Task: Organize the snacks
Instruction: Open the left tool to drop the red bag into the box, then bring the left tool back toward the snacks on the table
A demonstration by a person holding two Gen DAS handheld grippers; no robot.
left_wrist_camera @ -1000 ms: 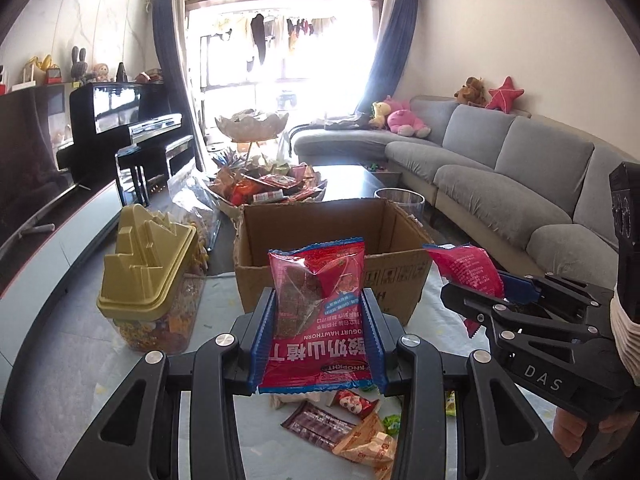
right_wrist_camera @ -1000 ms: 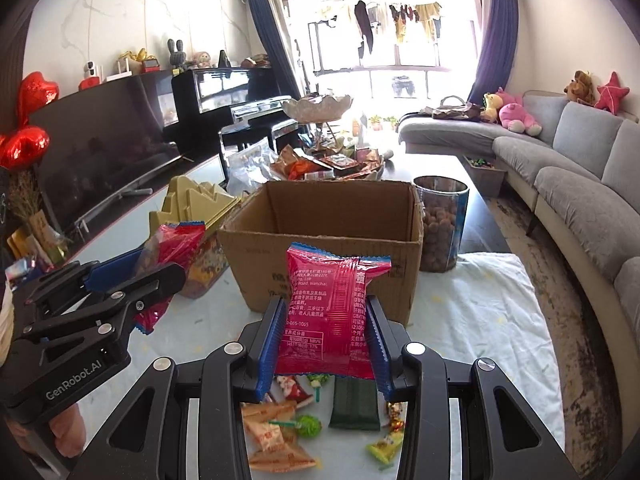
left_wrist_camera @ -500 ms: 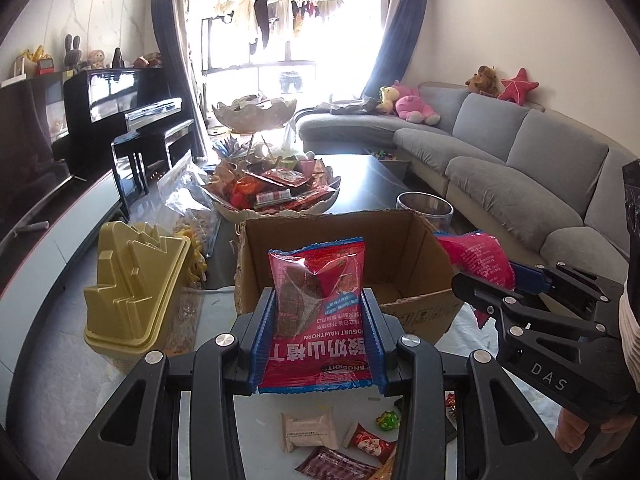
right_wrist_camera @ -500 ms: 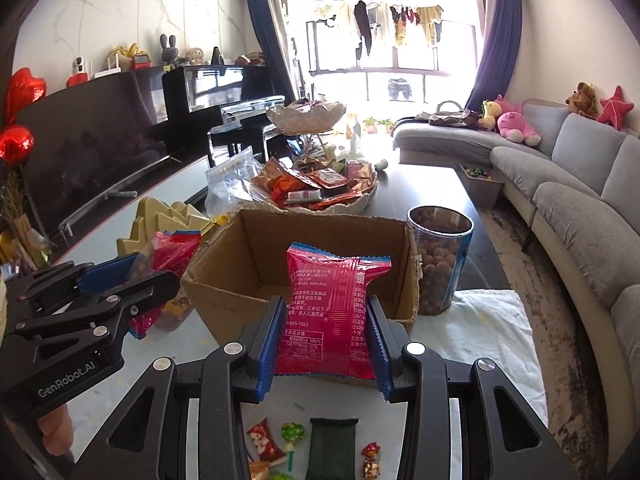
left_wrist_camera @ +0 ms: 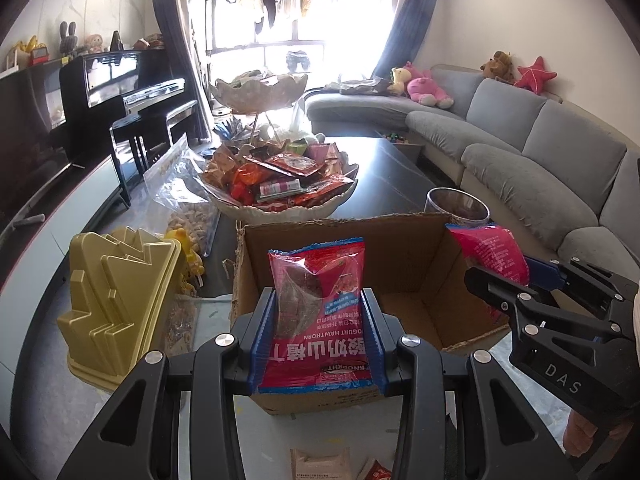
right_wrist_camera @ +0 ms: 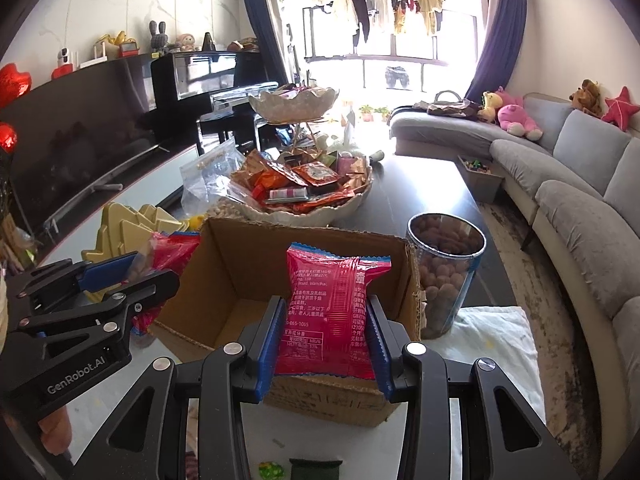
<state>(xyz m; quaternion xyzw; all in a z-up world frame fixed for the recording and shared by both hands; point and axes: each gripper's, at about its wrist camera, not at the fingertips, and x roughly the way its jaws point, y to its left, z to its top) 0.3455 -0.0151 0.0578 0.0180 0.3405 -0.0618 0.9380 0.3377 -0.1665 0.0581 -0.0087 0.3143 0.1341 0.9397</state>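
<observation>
Ahead in the left wrist view, the left tongs point(left_wrist_camera: 318, 328) clamp a glossy red hawthorn packet point(left_wrist_camera: 318, 312) above the open cardboard box point(left_wrist_camera: 404, 276)'s near rim. Rightward view: right tongs point(right_wrist_camera: 324, 336) pinch a crinkly pink packet point(right_wrist_camera: 330, 312) over the same box point(right_wrist_camera: 248, 276), beside a clear nut jar point(right_wrist_camera: 444, 276).

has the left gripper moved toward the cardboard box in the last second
Yes. The left gripper with its red packet has advanced and risen, now over the box opening.
</observation>
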